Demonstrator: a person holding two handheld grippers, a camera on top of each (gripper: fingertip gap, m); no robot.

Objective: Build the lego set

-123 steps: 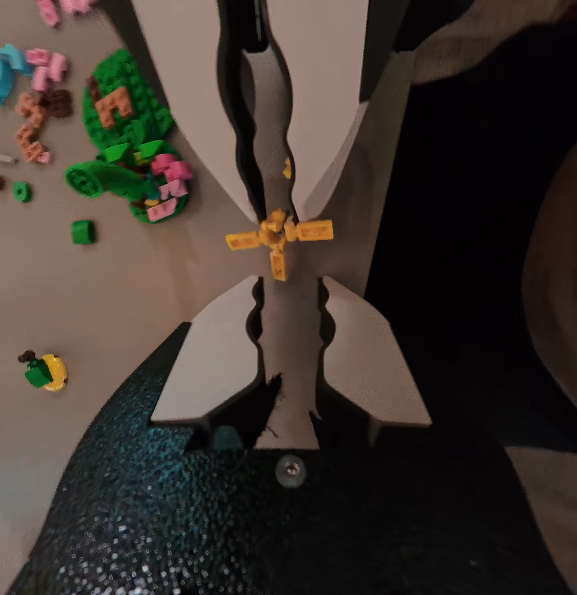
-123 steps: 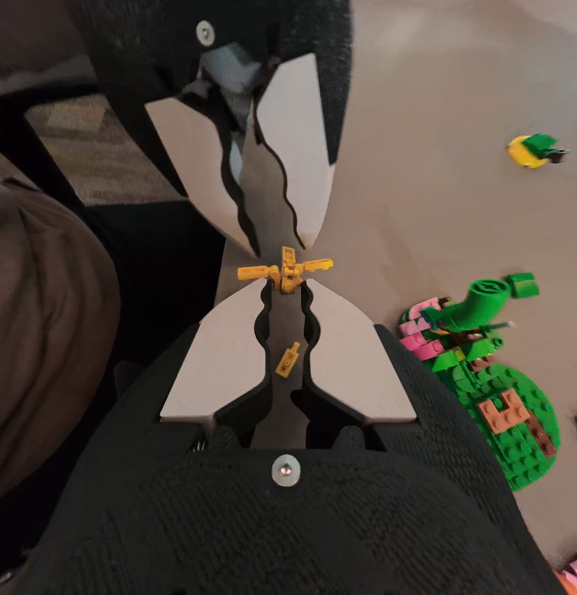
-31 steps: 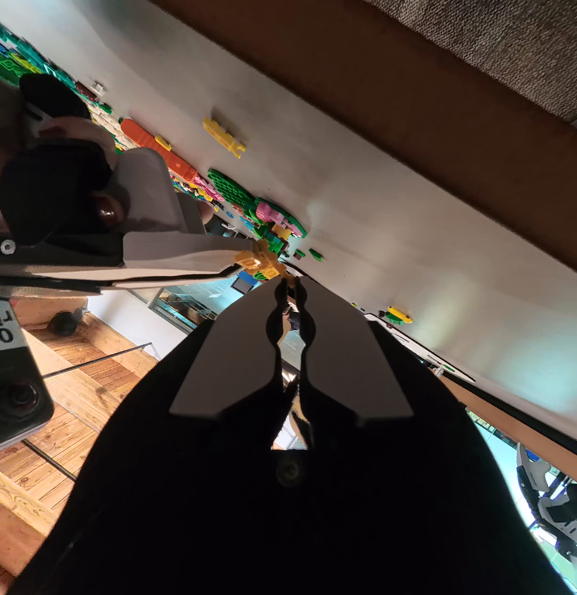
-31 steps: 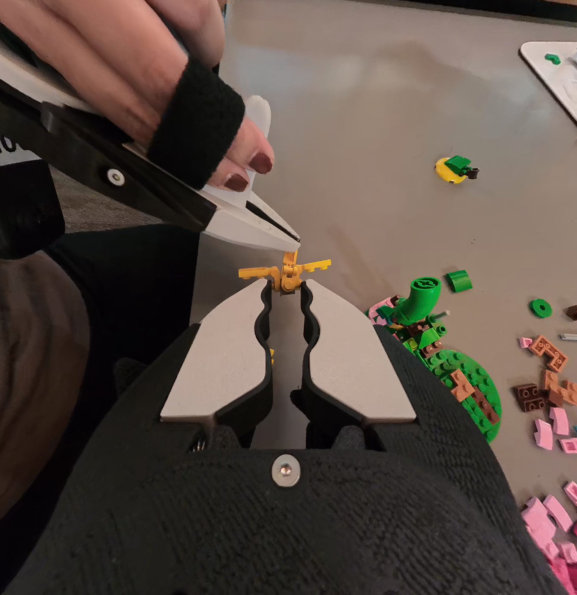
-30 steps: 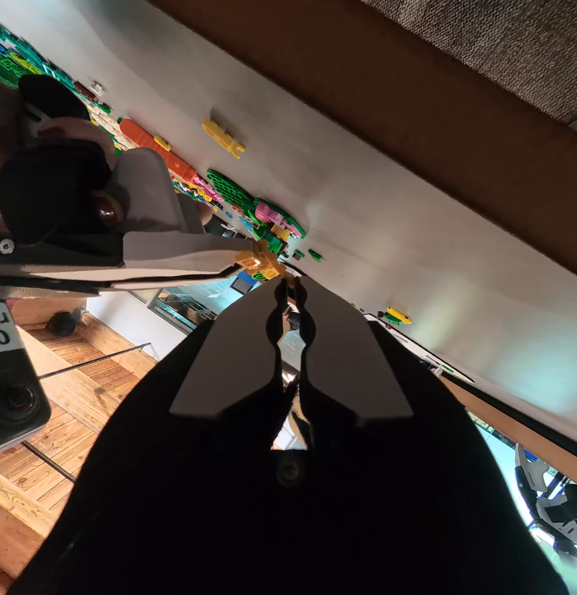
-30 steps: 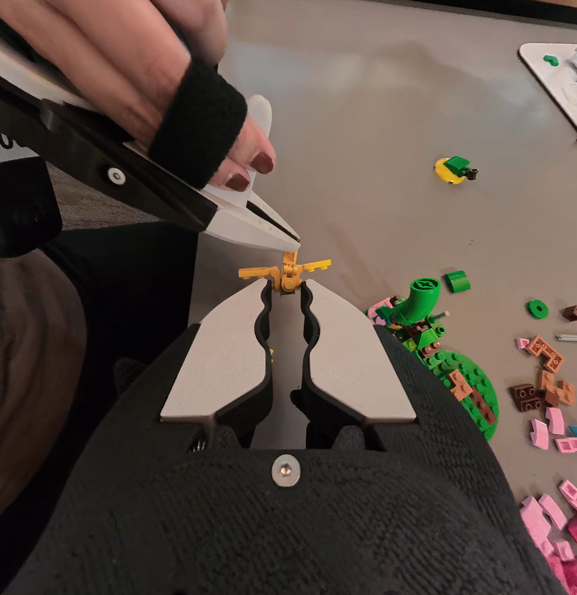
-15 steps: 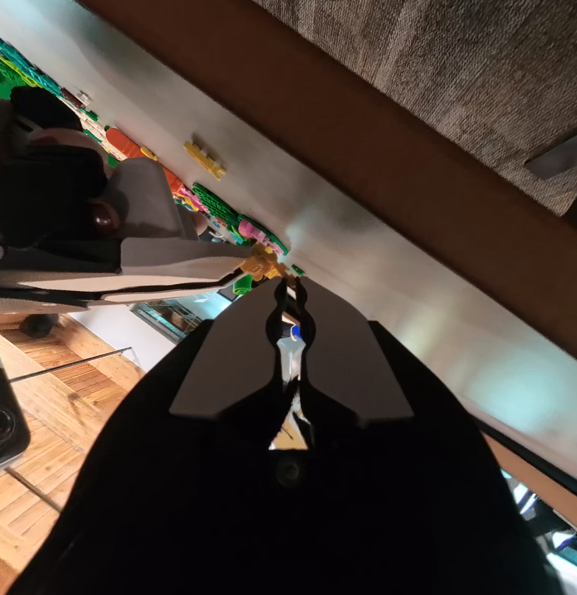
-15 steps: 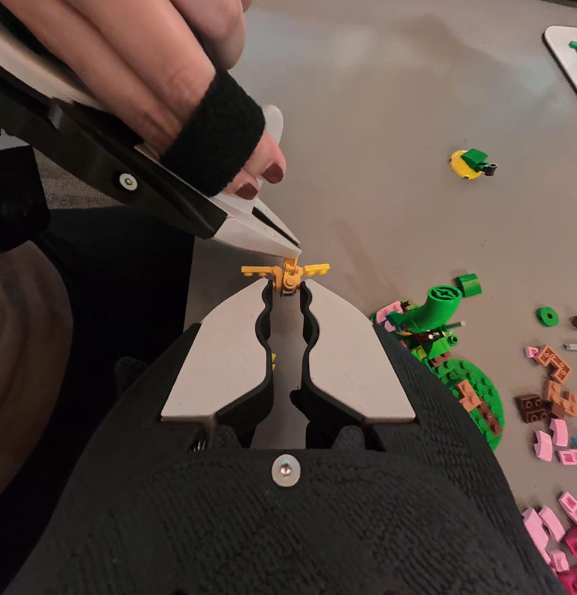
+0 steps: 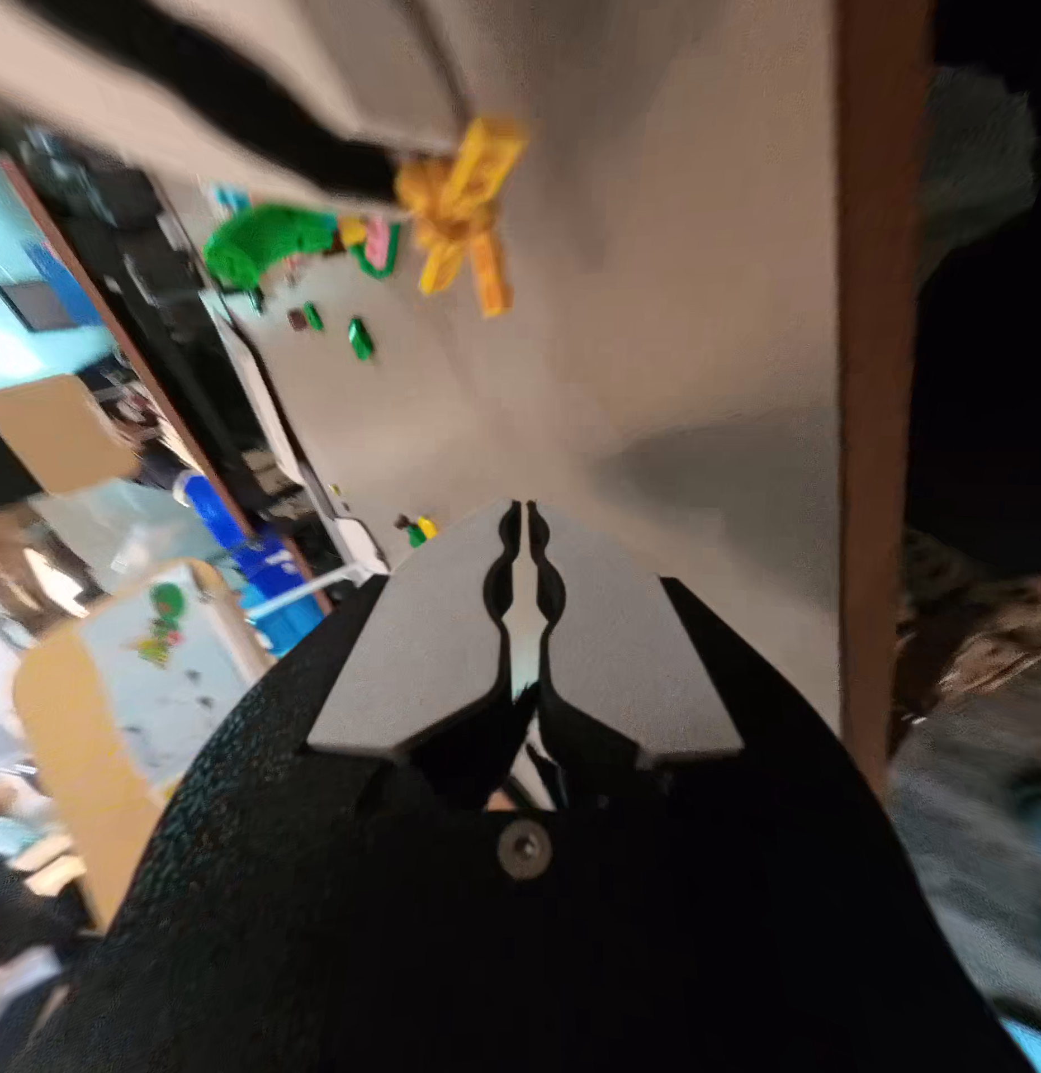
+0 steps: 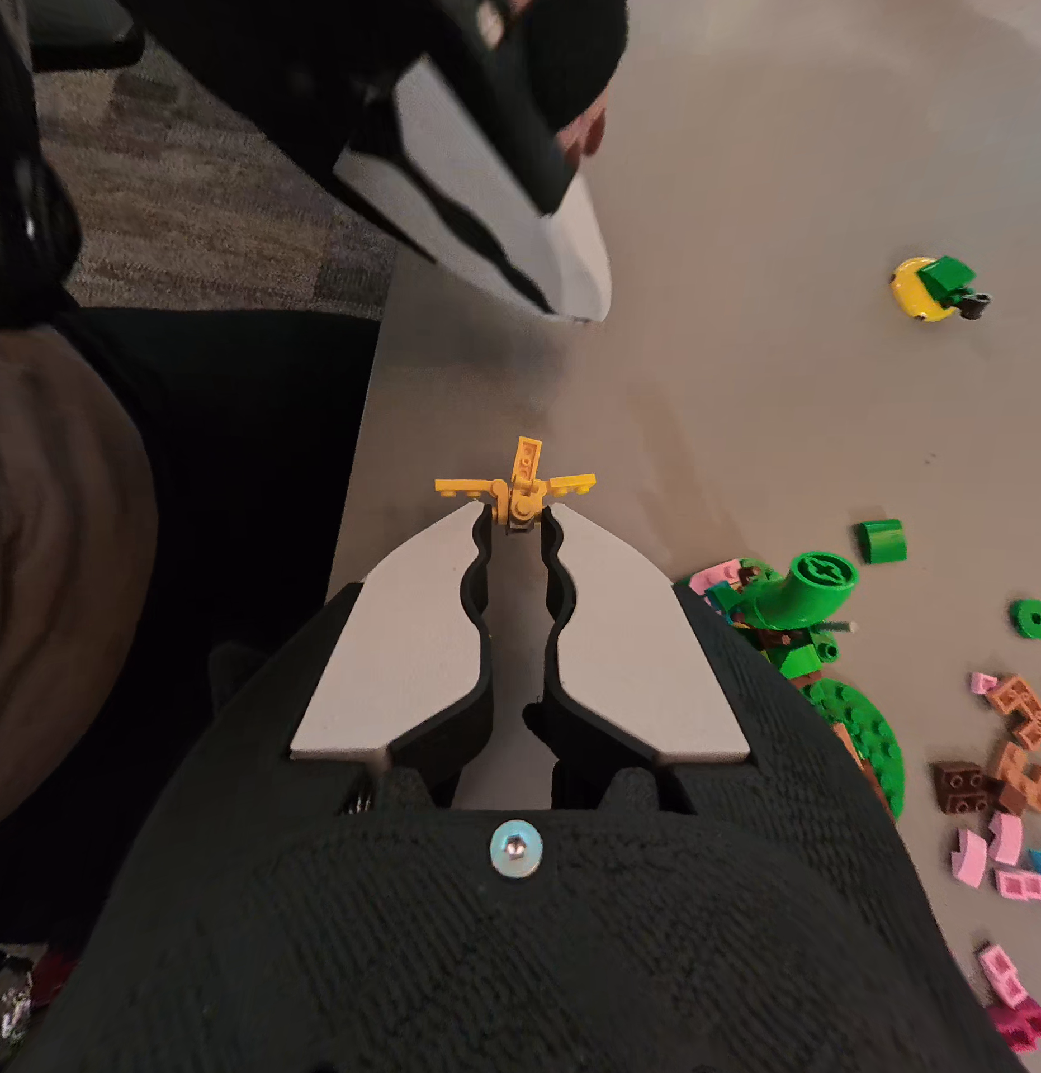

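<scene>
My right gripper (image 10: 515,511) is shut on a small yellow lego piece (image 10: 521,488) with thin plates sticking out left, right and up, held above the grey table's near edge. My left gripper (image 9: 519,506) is shut and empty. It also shows in the right wrist view (image 10: 559,278), drawn back above the yellow piece. In the blurred left wrist view the yellow piece (image 9: 469,209) is at the top, at the tip of the right gripper's fingers (image 9: 332,162). A green lego build with a curved pipe (image 10: 803,598) stands on a round green plate (image 10: 861,737).
A yellow and green small build (image 10: 936,290) lies far right. Loose green pieces (image 10: 881,540), a green ring (image 10: 1029,618), and brown (image 10: 965,784), tan and pink bricks (image 10: 1006,842) lie at the right. The grey table (image 10: 768,406) ends at the left, with carpet (image 10: 187,191) below.
My left gripper has let go of the yellow piece's upright plate and pulled away from it, swinging its view round. My right gripper keeps hold of the yellow piece.
</scene>
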